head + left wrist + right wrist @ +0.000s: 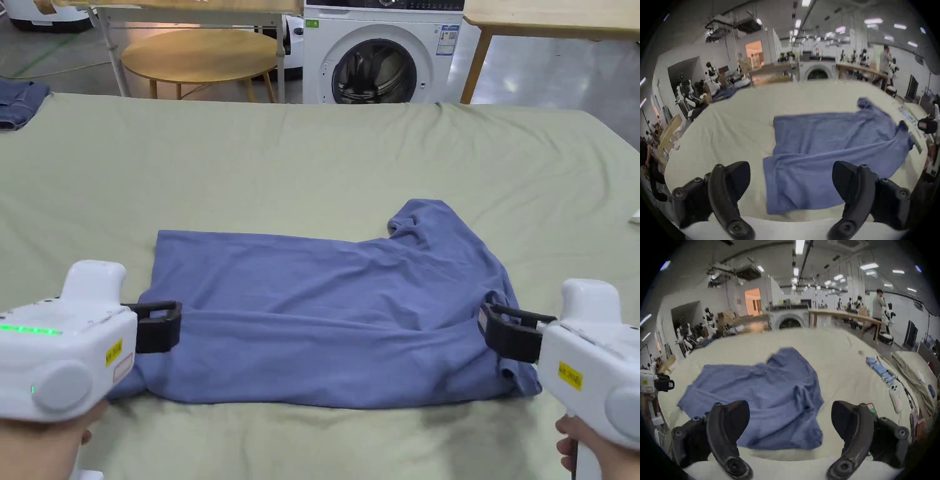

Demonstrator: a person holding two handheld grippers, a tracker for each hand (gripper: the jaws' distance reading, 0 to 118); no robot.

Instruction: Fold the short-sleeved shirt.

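Surface: green-sheeted bench [312, 150], blue shirt [325, 312] between the tools.
Tools: left tool [791, 178] and right tool [790, 418] both spread wide, holding nothing.
Room: washing machine [381, 56] beyond them.

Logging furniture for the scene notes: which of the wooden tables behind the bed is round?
The low round table at back left, beside the washing machine. The table at back right has a straight-edged top.

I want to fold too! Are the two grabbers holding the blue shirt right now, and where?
No. The left gripper and right gripper both have their jaws wide apart, one at each end of the blue shirt, gripping nothing.
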